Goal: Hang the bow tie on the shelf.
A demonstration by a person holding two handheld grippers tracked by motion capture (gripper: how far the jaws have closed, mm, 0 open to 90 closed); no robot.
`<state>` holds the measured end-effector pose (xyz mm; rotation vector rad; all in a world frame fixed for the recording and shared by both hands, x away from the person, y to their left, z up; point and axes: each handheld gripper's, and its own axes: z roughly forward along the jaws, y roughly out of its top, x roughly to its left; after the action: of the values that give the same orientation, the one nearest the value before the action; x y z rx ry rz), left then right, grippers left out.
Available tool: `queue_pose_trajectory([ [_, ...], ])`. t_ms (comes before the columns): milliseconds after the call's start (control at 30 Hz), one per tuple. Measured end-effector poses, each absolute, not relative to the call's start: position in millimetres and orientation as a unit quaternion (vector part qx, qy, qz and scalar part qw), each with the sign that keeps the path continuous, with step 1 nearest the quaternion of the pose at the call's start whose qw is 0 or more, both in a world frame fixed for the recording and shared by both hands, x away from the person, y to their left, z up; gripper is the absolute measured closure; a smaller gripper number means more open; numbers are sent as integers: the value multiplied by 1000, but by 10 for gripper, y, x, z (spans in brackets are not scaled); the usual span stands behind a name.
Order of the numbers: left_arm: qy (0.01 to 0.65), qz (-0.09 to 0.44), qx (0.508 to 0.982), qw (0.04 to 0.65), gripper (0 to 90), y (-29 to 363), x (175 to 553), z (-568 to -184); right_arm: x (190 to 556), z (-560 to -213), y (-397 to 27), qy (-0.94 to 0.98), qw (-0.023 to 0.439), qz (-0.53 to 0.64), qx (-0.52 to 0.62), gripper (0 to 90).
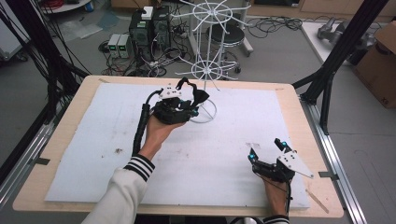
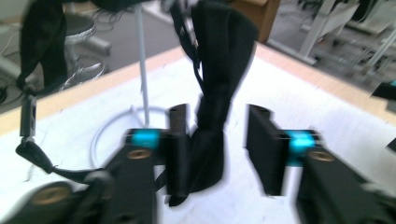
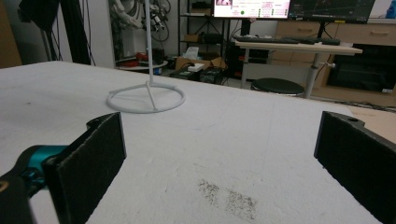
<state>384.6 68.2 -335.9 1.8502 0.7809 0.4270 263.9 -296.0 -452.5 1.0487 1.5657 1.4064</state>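
White foam-like matting [image 1: 116,121] covers the pale wooden table [image 1: 299,95], speckled with dark grit. On it stands a thin white wire rack [image 1: 208,70] with a ring base. The left gripper [image 2: 217,140] sits beside that base, jaws apart around a limp black fabric strap [image 2: 215,93] touching one pad. The right gripper [image 3: 219,158], near the table's front, gapes wide over bare matting.

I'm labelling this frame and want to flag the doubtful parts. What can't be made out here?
- Black fabric item: blurred in the left gripper view; its kind is unclear, and the top edge cuts it off.
- Left gripper: whether its jaws touch the fabric is unclear; the high view is too small.
- White wire stand: upper part cut off in the right gripper view.
- Right gripper: open.
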Motion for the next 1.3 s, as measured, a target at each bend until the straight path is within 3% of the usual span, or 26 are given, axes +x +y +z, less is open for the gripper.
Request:
queue_pose_trajectory([
  [300,302,162,766,543,224,842,3810,-3357,2640,-4525,-2965,613,385,553,411,11],
  [700,239,192,735,605,186,1459,3367,-3514,2630,-4528,-2962,614,389,554,405,11],
  [1067,277,268,691,611,181,2410,2960,-4026,2629,-4528,-2955,616,392,551,404,10],
  [1300,304,309,671,602,178,2718,2701,-4402,2632,-4527,-2954,617,390,551,405,10],
])
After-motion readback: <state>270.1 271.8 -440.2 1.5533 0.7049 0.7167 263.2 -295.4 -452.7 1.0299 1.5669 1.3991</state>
